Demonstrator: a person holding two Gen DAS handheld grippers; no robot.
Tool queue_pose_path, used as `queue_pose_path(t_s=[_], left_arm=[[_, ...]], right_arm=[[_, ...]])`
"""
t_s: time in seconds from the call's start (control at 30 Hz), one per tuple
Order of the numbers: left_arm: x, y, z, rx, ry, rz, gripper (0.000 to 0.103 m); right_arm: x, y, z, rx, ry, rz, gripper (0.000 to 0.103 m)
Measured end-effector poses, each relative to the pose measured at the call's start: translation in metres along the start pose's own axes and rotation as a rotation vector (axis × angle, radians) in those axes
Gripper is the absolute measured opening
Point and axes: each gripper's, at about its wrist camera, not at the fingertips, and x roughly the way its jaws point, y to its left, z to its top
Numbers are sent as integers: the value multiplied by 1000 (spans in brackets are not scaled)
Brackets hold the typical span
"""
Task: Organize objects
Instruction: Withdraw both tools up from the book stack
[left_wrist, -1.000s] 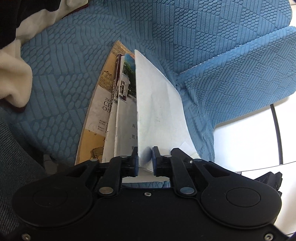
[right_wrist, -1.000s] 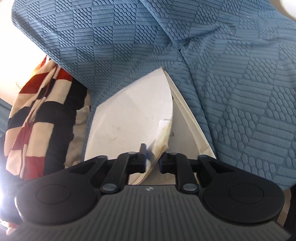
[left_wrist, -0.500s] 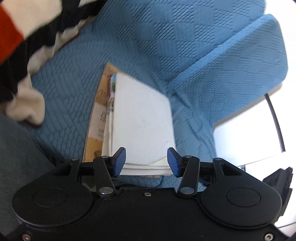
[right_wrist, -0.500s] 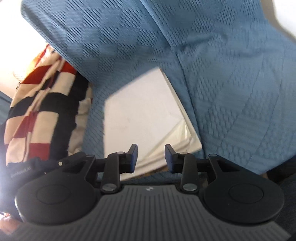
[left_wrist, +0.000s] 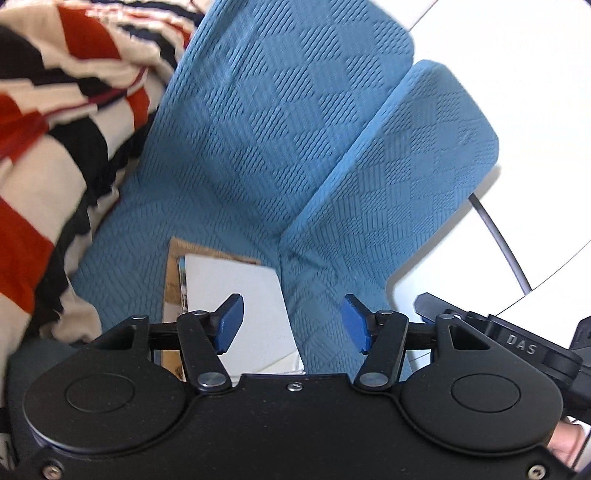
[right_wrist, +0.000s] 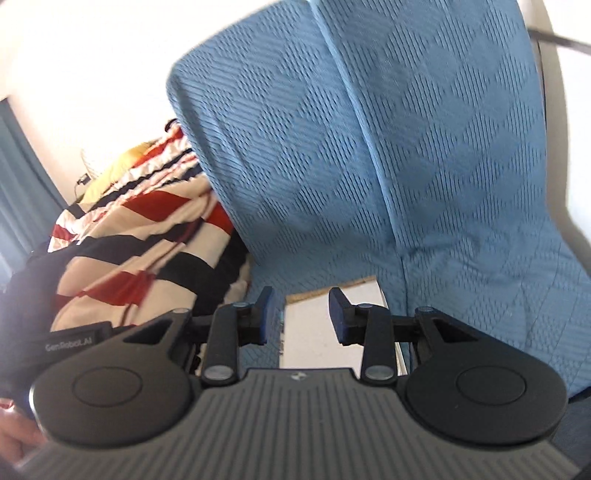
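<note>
Left wrist view first: the left gripper (left_wrist: 291, 321) hangs above the blue sofa (left_wrist: 258, 147), jaws spread and nothing between them. Its jaws have just been opening. Below it the stack of papers and booklets (left_wrist: 236, 295) lies flat on the seat cushion, tucked just beside the seam where the arm cushion (left_wrist: 399, 192) meets the seat, white sheet on top, a brown cover peeking out at the left and far edges. The striped blanket (left_wrist: 48, 155) is heaped to the left. A second ago this gripper pinched the white sheet upright; now the sheet lies flat and the camera looks down from higher.

Over to the right wrist view: the right gripper (right_wrist: 301, 317) is released too, empty, with the stack (right_wrist: 328, 325) showing through the gap, resting on the seat. Earlier its pads clamped the paper's edge; they have parted, and the backrest fills far more of the picture.

My read: the stack is placed and the step is wrapping up. Next up, likely picking another item to tidy, perhaps the blanket, which calls for a fresh approach.
</note>
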Motion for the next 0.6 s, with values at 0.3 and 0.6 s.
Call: queue_pose_path(t_s=[0.3, 0.6], left_arm=[[-39, -13, -16, 67, -35, 17, 68], [-46, -17, -42, 106, -11, 28, 82]], right_arm=[[-41, 14, -12, -20, -30, 7, 36], [-49, 17, -51, -32, -2, -43, 36]])
